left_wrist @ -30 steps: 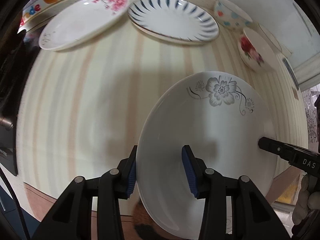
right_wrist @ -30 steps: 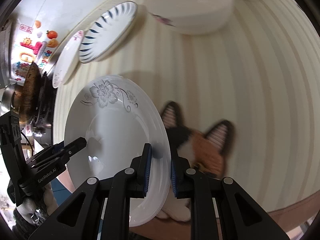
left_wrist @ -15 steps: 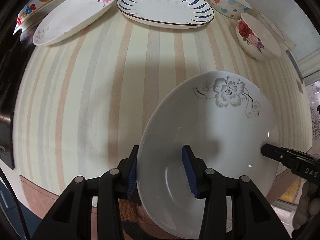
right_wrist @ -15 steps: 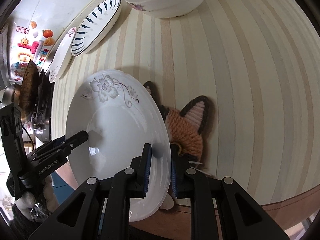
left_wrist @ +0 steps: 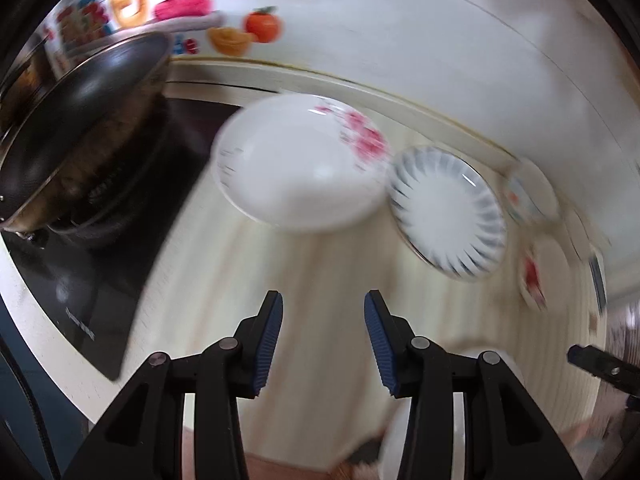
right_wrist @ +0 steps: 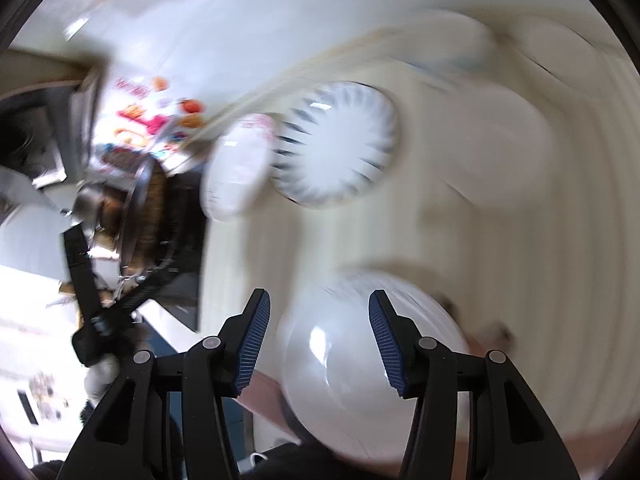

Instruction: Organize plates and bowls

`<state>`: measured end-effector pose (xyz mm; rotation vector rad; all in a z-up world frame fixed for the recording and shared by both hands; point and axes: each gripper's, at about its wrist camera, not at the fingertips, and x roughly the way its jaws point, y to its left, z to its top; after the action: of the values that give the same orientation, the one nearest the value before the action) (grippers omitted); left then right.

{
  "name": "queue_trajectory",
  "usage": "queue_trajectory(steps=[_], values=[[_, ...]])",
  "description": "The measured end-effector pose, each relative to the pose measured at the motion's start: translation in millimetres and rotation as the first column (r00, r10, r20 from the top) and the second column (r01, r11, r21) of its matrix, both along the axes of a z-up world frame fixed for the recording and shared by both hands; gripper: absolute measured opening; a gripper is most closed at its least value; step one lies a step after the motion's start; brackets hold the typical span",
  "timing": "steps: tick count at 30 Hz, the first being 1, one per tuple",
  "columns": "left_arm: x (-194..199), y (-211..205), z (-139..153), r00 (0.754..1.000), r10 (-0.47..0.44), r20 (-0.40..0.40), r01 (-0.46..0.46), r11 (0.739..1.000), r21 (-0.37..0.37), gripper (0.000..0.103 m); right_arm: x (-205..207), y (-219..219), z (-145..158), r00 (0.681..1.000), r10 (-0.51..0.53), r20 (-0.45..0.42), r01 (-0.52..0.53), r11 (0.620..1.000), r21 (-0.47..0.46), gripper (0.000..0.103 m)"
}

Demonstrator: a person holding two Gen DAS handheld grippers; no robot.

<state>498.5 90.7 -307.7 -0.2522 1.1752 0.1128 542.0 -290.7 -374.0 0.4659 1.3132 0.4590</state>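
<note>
- The left gripper [left_wrist: 323, 340] has its blue-padded jaws spread wide over the cream striped tabletop [left_wrist: 328, 264], grasping nothing.
- The right gripper [right_wrist: 319, 338] is likewise released; the white round plate [right_wrist: 360, 360] lies below it.
- At 12 o'clock from the left gripper sits a white pink-flowered plate [left_wrist: 300, 168]; at 1 o'clock, a white plate with blue radial strokes [left_wrist: 446, 208].
- A black wok [left_wrist: 76, 120] is at 10 o'clock.

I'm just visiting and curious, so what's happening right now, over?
Left gripper open, empty. Right gripper open, white plate lying below it. Pink-flower plate and blue-striped plate ahead. Nothing blocking.
</note>
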Motion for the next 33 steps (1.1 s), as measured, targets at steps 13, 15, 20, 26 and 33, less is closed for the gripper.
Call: queue_trajectory(steps=[13, 15, 20, 26, 33], values=[[64, 77, -68, 0.986, 0.142, -0.091, -0.146, 0.989, -0.033, 0.04, 211, 186, -62, 0.965, 0.253, 0.065, -0.233, 0.947, -0.223, 0.055], [69, 76, -75, 0.985, 0.142, -0.101, -0.146, 0.989, -0.029, 0.04, 230, 200, -75, 0.96, 0.273, 0.056, -0.252, 0.937, -0.241, 0.055], [82, 77, -93, 0.982, 0.144, -0.122, -0.149, 0.988, -0.033, 0.04, 262, 222, -101, 0.949, 0.312, 0.038, -0.289, 0.915, -0.282, 0.054], [91, 77, -106, 0.987, 0.129, -0.1, -0.134, 0.99, -0.048, 0.036, 282, 242, -122, 0.942, 0.334, 0.026, -0.312, 0.903, -0.294, 0.04], [89, 79, -111, 0.988, 0.141, -0.066, -0.144, 0.988, -0.057, 0.031, 285, 255, -124, 0.934, 0.351, 0.068, -0.32, 0.906, -0.277, 0.029]])
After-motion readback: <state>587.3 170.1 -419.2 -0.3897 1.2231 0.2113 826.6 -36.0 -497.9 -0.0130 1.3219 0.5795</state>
